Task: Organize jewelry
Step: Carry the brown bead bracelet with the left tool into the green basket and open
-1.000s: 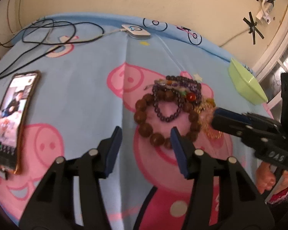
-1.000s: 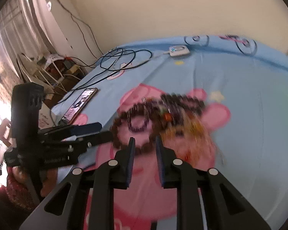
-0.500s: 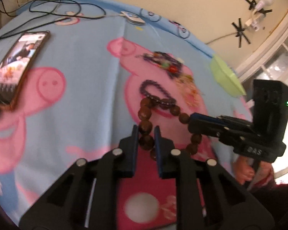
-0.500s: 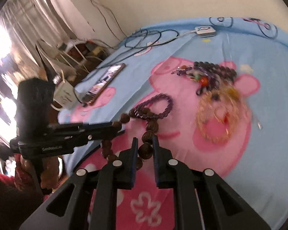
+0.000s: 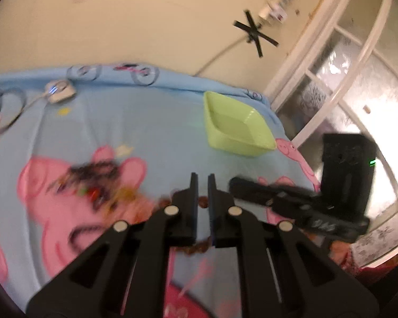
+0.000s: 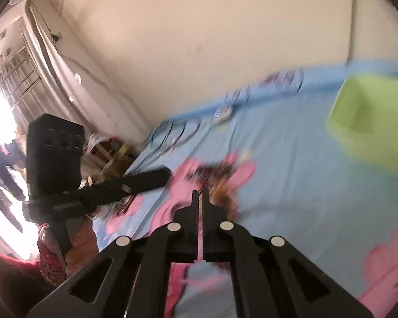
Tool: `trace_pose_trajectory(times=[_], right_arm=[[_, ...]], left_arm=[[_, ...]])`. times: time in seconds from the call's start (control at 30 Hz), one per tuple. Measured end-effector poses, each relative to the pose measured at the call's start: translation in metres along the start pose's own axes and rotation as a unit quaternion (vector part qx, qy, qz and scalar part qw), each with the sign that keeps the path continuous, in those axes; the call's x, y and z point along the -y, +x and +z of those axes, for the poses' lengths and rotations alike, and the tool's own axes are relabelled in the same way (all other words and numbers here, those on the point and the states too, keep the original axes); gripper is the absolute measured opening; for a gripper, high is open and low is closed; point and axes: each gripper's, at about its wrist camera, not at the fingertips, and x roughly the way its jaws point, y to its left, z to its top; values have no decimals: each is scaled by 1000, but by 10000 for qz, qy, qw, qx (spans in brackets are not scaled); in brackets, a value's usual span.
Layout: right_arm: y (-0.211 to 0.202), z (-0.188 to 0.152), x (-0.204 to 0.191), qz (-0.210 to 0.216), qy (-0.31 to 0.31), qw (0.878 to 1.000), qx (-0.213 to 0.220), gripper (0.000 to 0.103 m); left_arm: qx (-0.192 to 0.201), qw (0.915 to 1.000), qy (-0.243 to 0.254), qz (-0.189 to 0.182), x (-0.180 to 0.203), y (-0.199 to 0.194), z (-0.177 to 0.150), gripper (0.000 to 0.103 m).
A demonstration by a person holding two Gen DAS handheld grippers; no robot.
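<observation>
Both views are blurred. My left gripper [image 5: 203,182] is shut on the large brown wooden bead bracelet [image 5: 203,202], whose beads show between and below its fingers. My right gripper [image 6: 200,194] is shut on the same bracelet [image 6: 223,194], which hangs blurred to its right. The bracelet is held above the blue cartoon-pig cloth [image 5: 151,137]. The remaining pile of jewelry [image 5: 98,180] lies on the cloth to the left, also in the right wrist view [image 6: 215,171]. A light green square dish [image 5: 236,127] stands ahead to the right, and in the right wrist view [image 6: 371,122] at far right.
A white charger with cable [image 5: 58,92] lies near the back edge of the cloth. The beige wall [image 5: 119,21] is behind. A window frame [image 5: 345,66] stands at the right. Shelves and clutter [image 6: 106,148] stand off the table's left side.
Both grippers have lifted the brown bracelet off the cloth and swung right, towards the green dish. The phone has left view.
</observation>
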Motion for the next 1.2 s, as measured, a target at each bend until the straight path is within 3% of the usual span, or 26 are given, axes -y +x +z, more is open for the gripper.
trace_pose_trajectory(times=[0.1, 0.2, 0.33, 0.37, 0.43, 0.53, 0.6, 0.67, 0.73, 0.77, 0.8, 0.9, 0.93, 0.97, 1.1, 1.2], right_arm=[[-19, 15, 20, -258, 32, 9995, 203, 0], [-30, 7, 44, -610, 128, 9977, 252, 0], [-15, -19, 65, -718, 411, 9961, -291, 3], [-11, -25, 62, -793, 390, 9955, -339, 34], [-2, -32, 56, -915, 219, 9949, -371, 52], [21, -37, 34, -1119, -457, 9886, -893, 51], [37, -40, 24, -1394, -820, 9809, -1082, 40], [47, -44, 20, -1621, -1038, 9729, -1279, 19], [57, -50, 27, -1744, -1070, 9682, -1438, 5], [61, -51, 29, -1783, -1102, 9680, -1380, 0], [62, -52, 29, -1855, -1158, 9664, -1350, 0], [60, -50, 31, -1742, -1026, 9709, -1281, 0], [55, -48, 30, -1684, -974, 9734, -1208, 0], [47, -43, 28, -1594, -916, 9773, -1052, 0], [18, -14, 17, -1501, -917, 9836, -396, 0], [-5, 12, 16, -1681, -1057, 9801, 72, 0]], left_arm=[[74, 9996, 224, 162, 13, 21, 22, 7], [-96, 9978, 450, 472, 18, 39, 22, 7], [-661, 9921, 632, 862, 9, 61, -3, 18], [-803, 9908, 576, 921, 2, 66, -9, 19], [-1006, 9884, 525, 1011, -5, 72, -18, 19], [-1124, 9862, 665, 1016, -9, 74, -27, 19], [-1169, 9849, 806, 995, -7, 76, -33, 19], [-1170, 9828, 966, 1053, -3, 77, -38, 19], [-1060, 9810, 1114, 1181, -2, 77, -41, 23], [-1050, 9804, 1116, 1238, -2, 77, -40, 31], [-1074, 9792, 1077, 1343, -3, 80, -40, 41], [-1135, 9794, 968, 1359, -9, 85, -41, 42], [-1164, 9798, 977, 1301, -10, 87, -42, 39], [-1131, 9798, 1030, 1286, -9, 89, -41, 16], [-864, 9843, 1141, 1037, 7, 83, -22, 15], [-601, 9853, 1324, 897, 28, 84, 5, 15]])
